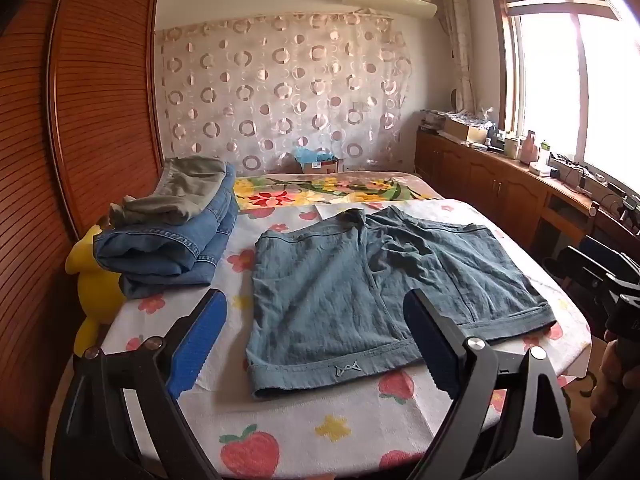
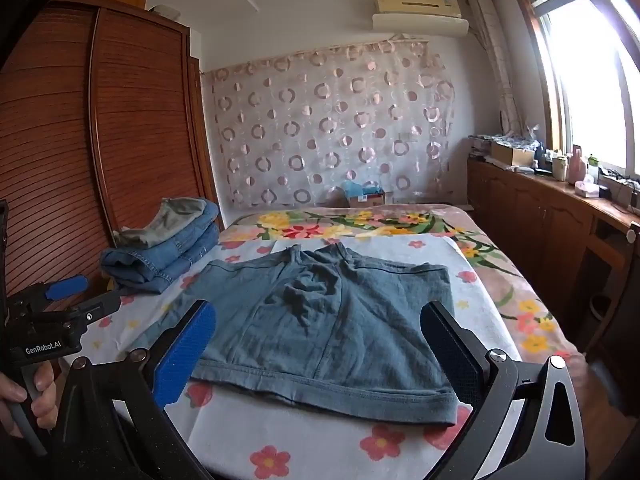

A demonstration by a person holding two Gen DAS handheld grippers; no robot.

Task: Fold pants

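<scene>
A pair of blue-grey shorts (image 1: 360, 288) lies spread flat on the flowered sheet (image 1: 304, 420), leg hems toward me. It also shows in the right wrist view (image 2: 332, 320). My left gripper (image 1: 316, 344) is open and empty, hovering just before the near left hem. My right gripper (image 2: 320, 356) is open and empty, hovering above the near right hem. The left gripper also shows at the left edge of the right wrist view (image 2: 76, 296).
A stack of folded jeans with an olive garment on top (image 1: 180, 232) lies at the bed's left. A yellow plush toy (image 1: 96, 288) sits beside it. A wooden wardrobe (image 1: 92, 100) stands left, low cabinets (image 1: 512, 184) right.
</scene>
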